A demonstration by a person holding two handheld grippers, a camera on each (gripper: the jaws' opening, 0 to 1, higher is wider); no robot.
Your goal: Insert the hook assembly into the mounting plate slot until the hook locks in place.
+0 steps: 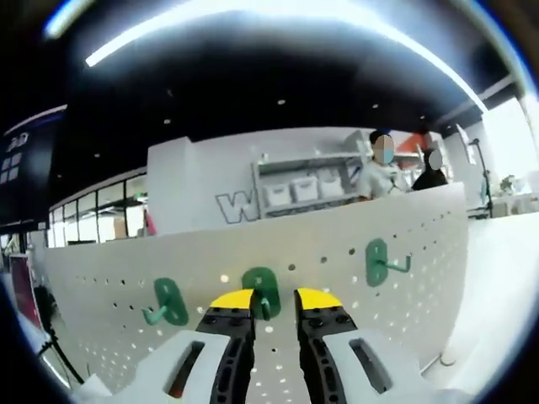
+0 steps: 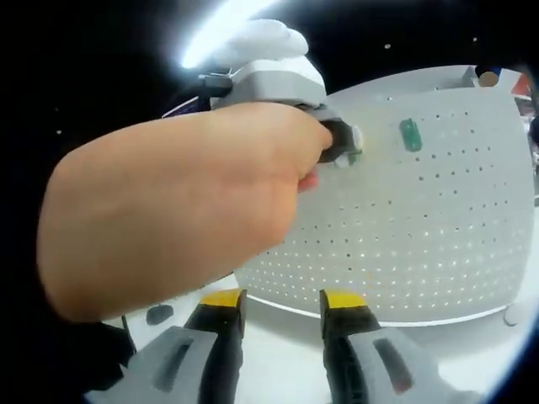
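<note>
A white pegboard stands upright with three green hooks on it. In the left gripper view the left hook and the right hook hang free. The middle hook sits between the narrowed jaws of my left gripper, which is shut on it against the board. In the right gripper view a person's hand holds the left gripper to the pegboard, with a bit of green hook at its tip and another hook to the right. My right gripper is open, short of the board.
A white table carries the pegboard. Behind the board stand two people and a shelf with white bins. The person's forearm covers the left half of the right gripper view.
</note>
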